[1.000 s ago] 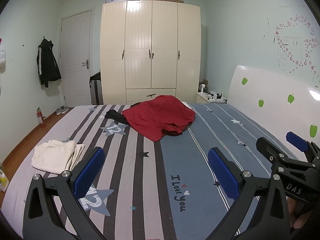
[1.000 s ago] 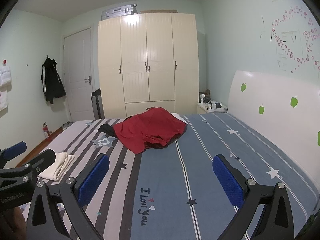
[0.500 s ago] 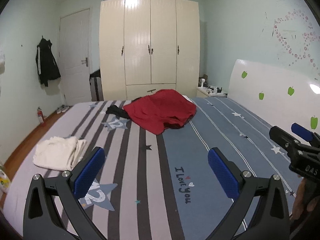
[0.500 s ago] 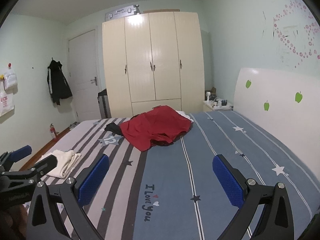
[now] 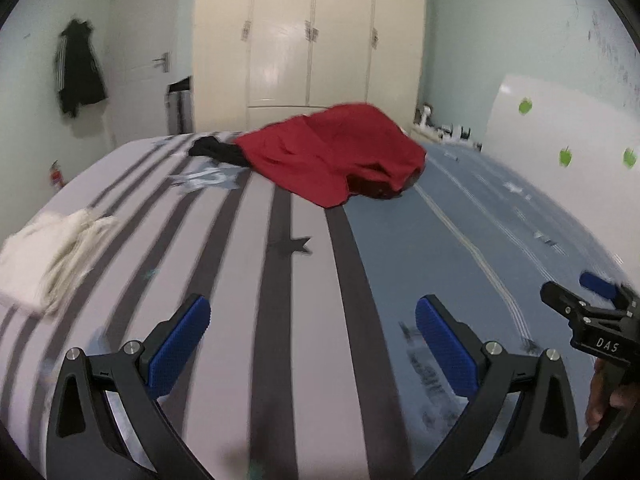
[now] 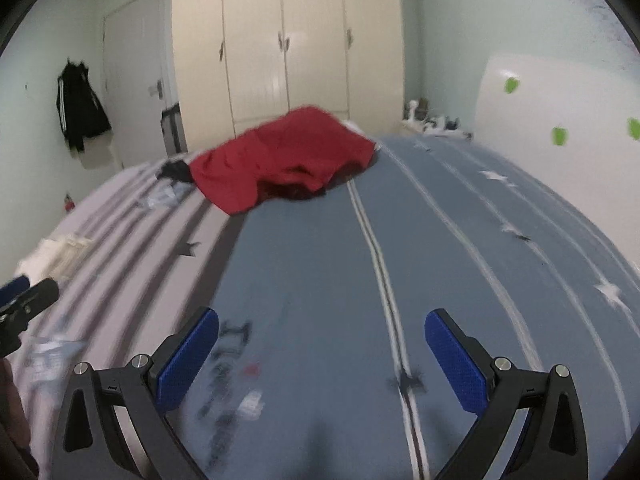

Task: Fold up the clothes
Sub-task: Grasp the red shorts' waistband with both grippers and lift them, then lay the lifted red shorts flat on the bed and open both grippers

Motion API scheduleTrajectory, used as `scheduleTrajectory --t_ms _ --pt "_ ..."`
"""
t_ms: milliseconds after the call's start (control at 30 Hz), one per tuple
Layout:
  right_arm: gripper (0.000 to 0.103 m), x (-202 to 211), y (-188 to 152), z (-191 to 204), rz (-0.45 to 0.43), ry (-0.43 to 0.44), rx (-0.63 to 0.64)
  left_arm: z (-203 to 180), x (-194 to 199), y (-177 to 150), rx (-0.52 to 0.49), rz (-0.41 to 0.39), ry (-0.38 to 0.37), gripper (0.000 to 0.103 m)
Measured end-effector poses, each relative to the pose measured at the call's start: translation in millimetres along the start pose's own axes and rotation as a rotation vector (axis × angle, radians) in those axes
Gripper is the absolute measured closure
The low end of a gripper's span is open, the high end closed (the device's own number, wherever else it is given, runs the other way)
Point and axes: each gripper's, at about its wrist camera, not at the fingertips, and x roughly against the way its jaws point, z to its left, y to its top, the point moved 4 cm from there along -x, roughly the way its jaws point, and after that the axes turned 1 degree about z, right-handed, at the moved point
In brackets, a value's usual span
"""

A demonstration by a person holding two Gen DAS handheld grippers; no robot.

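A crumpled red garment (image 5: 336,154) (image 6: 280,160) lies in a heap at the far middle of the bed, with a black piece of clothing (image 5: 216,150) (image 6: 174,170) beside its left edge. A folded cream garment (image 5: 48,248) (image 6: 52,256) rests near the bed's left side. My left gripper (image 5: 312,344) stands open above the grey striped half of the sheet, holding nothing. My right gripper (image 6: 322,354) is open too, over the blue half, and its tip (image 5: 592,304) shows at the right of the left wrist view. Both grippers are well short of the red garment.
The bed sheet (image 5: 460,240) is grey-striped on the left and blue on the right. A white headboard (image 5: 560,128) runs along the right, a cream wardrobe (image 5: 312,40) stands behind the bed, and a nightstand (image 5: 444,132) sits by it. A black jacket (image 5: 80,68) hangs beside the door.
Both grippers have moved forward and tilted down toward the bed, so the red garment looks nearer and the views are blurred. Both stay open.
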Motion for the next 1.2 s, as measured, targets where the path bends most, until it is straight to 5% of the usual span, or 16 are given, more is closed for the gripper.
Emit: scheduleTrajectory --t_ms 233,400,500,700,733,767,833,1067,1133,1200 --pt "0.001 -177.4 65.1 -0.7 -0.021 0.030 0.040 -8.7 -198.4 49.0 -0.037 0.026 -0.005 0.002" --pt "0.001 -283.3 100.5 -6.3 0.061 0.040 0.083 -17.1 -300.9 65.0 -0.062 0.236 -0.013 0.014" --pt "0.004 -324.1 115.8 -17.5 0.125 0.052 0.042 -15.4 -336.9 75.5 -0.068 0.281 0.011 0.017" --pt "0.010 -365.0 146.2 -24.6 0.125 0.062 0.011 -8.5 -367.7 97.6 -0.068 0.265 0.067 0.026" --pt "0.010 -369.0 152.9 -21.1 0.103 0.051 0.038 -8.7 -370.9 100.8 -0.061 0.257 0.060 0.044" --pt "0.010 -372.0 157.2 -18.6 0.089 0.038 0.060 -6.4 -370.6 103.6 -0.050 0.242 0.054 0.075" --pt "0.010 -379.0 164.0 -13.9 0.080 0.028 0.091 0.2 -369.4 110.4 -0.020 0.214 0.064 0.103" --pt "0.011 -389.8 163.8 10.5 0.122 0.054 0.166 8.0 -340.5 124.9 -0.033 0.127 -0.026 0.103" --pt "0.020 -396.0 163.5 15.5 0.149 0.048 0.169 15.9 -319.5 124.4 -0.029 0.108 -0.057 0.103" --pt "0.042 -401.6 164.2 16.7 0.176 0.061 0.130 23.6 -303.8 123.6 -0.027 0.101 -0.067 0.103"
